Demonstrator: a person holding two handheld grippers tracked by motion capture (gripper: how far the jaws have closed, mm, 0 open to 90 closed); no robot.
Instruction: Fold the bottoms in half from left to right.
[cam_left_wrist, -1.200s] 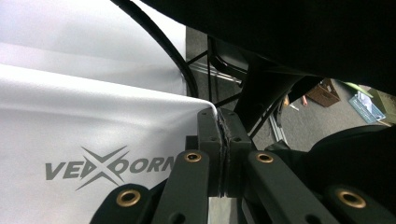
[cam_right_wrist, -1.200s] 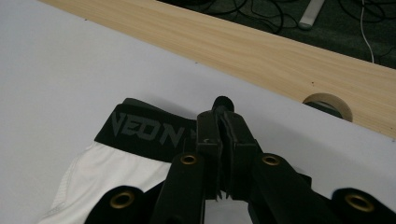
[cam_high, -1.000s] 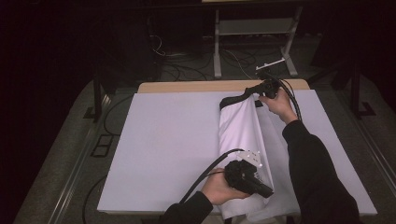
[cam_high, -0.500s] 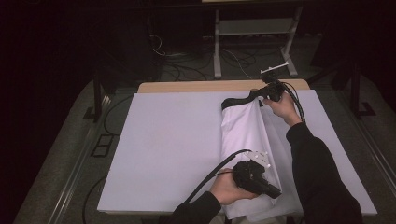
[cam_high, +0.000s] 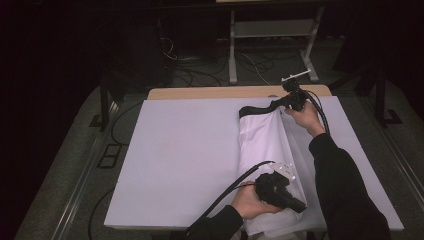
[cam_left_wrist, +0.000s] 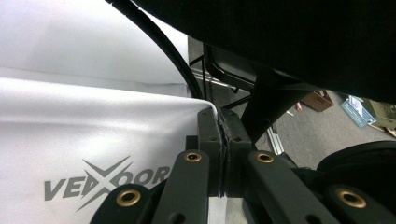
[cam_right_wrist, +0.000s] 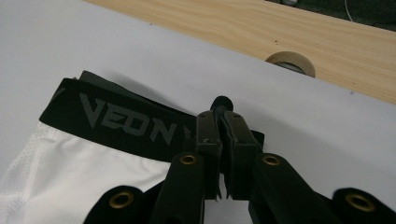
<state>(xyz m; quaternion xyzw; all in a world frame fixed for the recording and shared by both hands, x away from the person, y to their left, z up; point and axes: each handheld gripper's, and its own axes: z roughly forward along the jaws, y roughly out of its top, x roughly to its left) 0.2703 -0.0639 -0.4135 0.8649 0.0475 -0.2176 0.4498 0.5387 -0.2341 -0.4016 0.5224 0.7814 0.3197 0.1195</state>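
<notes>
White shorts (cam_high: 270, 145) with a black waistband (cam_high: 257, 109) lie lengthwise on the right half of the table. At the far end, my right gripper (cam_high: 278, 103) is shut on the waistband's right corner. In the right gripper view its jaws (cam_right_wrist: 223, 109) pinch the black band (cam_right_wrist: 121, 123), which has grey lettering. At the near end, my left gripper (cam_high: 300, 207) is shut on the hem. In the left gripper view the jaws (cam_left_wrist: 223, 116) clamp the white fabric's edge (cam_left_wrist: 93, 126) beside a grey logo (cam_left_wrist: 107, 179). The cloth is pulled taut between the two grippers.
A white cover (cam_high: 185, 150) spreads over the table, leaving a wooden strip (cam_high: 210, 93) bare along the far edge. A roll of tape (cam_right_wrist: 292, 63) sits on that strip near my right gripper. A metal stand (cam_high: 270, 30) and cables are on the floor behind.
Both grippers have shifted slightly to the right and lower, carrying the shorts with them. Both grips are unchanged.
</notes>
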